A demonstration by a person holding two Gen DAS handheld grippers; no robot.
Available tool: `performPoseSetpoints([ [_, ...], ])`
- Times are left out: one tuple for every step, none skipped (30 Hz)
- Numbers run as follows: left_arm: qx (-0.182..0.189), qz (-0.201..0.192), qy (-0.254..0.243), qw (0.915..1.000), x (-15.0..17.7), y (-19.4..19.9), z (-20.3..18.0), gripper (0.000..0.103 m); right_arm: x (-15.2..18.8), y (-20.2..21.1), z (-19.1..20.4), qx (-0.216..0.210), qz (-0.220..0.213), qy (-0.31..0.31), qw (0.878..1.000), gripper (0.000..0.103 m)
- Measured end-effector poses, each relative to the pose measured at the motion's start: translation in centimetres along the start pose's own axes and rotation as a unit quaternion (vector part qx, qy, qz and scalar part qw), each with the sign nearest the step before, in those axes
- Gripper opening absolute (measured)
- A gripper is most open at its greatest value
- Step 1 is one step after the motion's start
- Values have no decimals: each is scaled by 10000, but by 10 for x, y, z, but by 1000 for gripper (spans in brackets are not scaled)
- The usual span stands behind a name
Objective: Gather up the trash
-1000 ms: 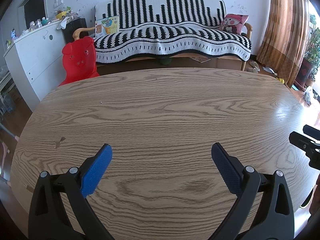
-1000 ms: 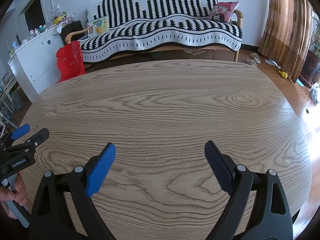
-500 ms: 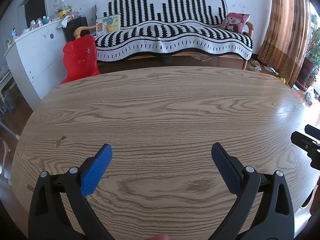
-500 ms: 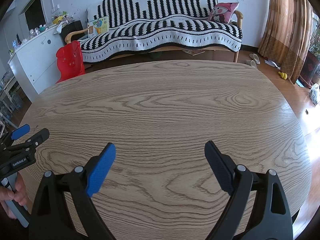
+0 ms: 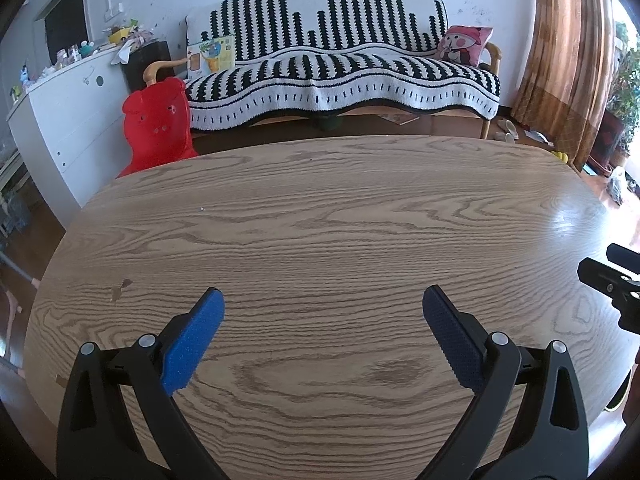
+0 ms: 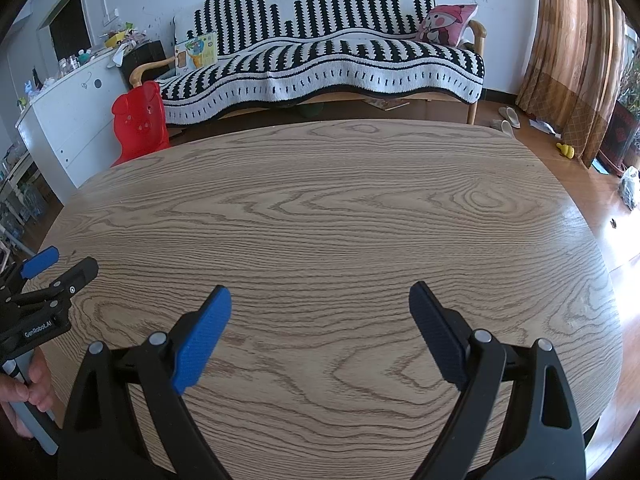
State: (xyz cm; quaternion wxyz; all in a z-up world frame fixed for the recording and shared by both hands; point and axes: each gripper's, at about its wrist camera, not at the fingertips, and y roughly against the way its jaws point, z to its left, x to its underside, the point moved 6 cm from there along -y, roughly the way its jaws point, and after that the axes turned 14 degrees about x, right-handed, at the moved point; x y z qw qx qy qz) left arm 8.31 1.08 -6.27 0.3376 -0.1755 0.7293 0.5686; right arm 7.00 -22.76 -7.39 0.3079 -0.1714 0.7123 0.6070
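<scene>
Both the left gripper (image 5: pixel 323 304) and right gripper (image 6: pixel 320 300) hovered with jaws wide and empty over the bare wooden table (image 5: pixel 340 208); no trash appeared, so locating it presumably came next.

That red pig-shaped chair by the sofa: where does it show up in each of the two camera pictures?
Left wrist view: the red pig chair is upper left, just beyond the table's far edge.
Right wrist view: the red pig chair is upper left again, slightly nearer the left border.
Shared landmark: the striped sofa, immediately to its right.
</scene>
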Motion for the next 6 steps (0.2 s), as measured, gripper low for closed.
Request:
performPoseSetpoints([
  [8,21,13,10000,-1,-1,0,96,0,0,0,-2,1,0,10000,87],
  [11,30,30,10000,-1,0,1,96,0,0,0,-1,0,0,10000,87],
  [7,35,34,10000,-2,-1,0,96,0,0,0,1,1,0,10000,87],
  [11,42,36,10000,-3,-1,1,96,0,0,0,-1,0,2,10000,87],
  [23,45,42,10000,-3,-1,1,96,0,0,0,-1,0,3,10000,87],
  [48,52,53,10000,-2,0,2,96,0,0,0,1,-1,4,10000,87],
])
